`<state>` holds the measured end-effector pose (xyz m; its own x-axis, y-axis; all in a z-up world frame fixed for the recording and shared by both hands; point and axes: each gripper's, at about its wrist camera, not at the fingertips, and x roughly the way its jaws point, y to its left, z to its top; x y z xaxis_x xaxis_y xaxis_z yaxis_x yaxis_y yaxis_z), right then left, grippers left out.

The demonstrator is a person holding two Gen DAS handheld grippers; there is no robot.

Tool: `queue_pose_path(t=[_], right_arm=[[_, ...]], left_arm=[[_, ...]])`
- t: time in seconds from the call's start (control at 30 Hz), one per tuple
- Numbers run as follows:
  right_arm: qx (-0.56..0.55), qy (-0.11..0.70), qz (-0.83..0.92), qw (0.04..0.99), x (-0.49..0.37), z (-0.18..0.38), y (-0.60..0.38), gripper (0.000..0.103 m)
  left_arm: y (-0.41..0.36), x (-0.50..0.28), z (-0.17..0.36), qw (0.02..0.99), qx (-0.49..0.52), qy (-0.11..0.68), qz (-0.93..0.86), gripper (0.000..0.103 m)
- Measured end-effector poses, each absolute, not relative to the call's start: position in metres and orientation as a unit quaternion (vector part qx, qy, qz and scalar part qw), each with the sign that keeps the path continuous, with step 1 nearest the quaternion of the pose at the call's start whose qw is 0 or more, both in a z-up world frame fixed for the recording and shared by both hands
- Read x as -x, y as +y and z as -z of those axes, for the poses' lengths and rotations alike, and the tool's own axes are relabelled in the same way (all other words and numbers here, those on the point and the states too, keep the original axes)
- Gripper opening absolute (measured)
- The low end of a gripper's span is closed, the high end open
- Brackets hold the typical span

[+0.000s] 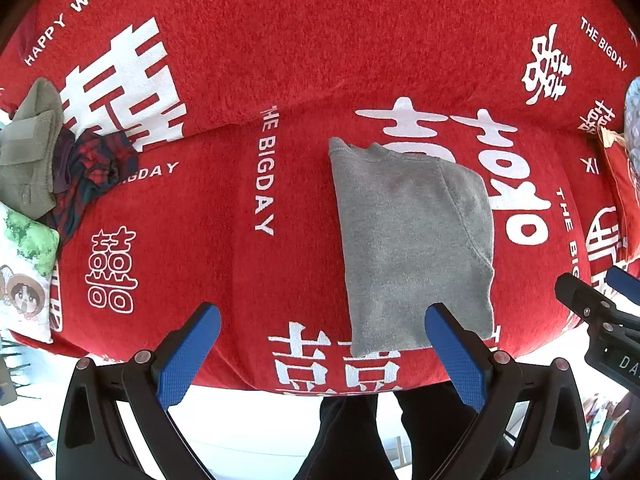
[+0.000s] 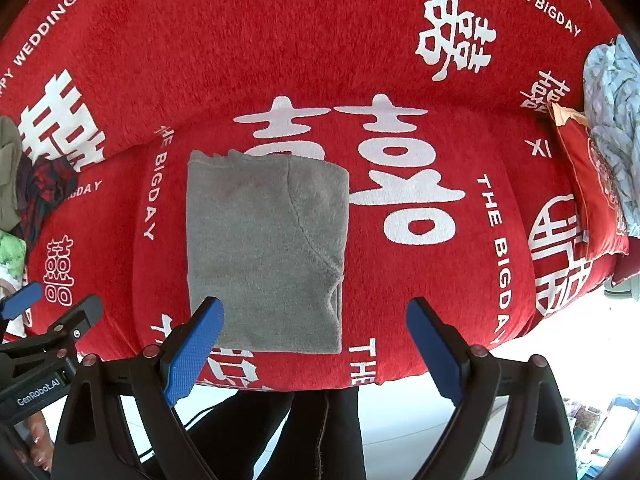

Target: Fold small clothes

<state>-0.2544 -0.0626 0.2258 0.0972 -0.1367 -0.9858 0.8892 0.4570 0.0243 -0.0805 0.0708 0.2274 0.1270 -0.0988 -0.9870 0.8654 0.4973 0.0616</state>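
A grey sweater (image 1: 412, 240) lies folded into a tall rectangle on the red sofa seat (image 1: 224, 208), neckline toward the backrest. In the right wrist view the same grey sweater (image 2: 264, 252) has a sleeve folded across it. My left gripper (image 1: 324, 348) hovers open above the seat's front edge, its right blue pad over the sweater's lower right corner. My right gripper (image 2: 316, 344) is open too, its left blue pad over the sweater's lower left corner. Neither holds anything. Each gripper shows at the edge of the other's view.
A pile of clothes, olive fleece (image 1: 32, 152) and dark plaid (image 1: 88, 168), lies at the seat's left end by a cartoon cushion (image 1: 24, 272). A red cushion (image 2: 600, 196) and pale blue fabric (image 2: 616, 112) sit at the right end. A person's dark trouser legs (image 2: 320, 436) stand below.
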Motion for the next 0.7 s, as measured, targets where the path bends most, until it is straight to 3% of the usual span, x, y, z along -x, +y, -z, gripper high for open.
queue_pose_path(t=[0.7], right_arm=[[-0.345, 0.547, 0.391, 0.655, 0.2508, -0.2257, -0.0583, 0.094]], left_arm=[[0.0707, 0.0831, -0.2282, 0.667, -0.341, 0.558, 0.358, 0.102]])
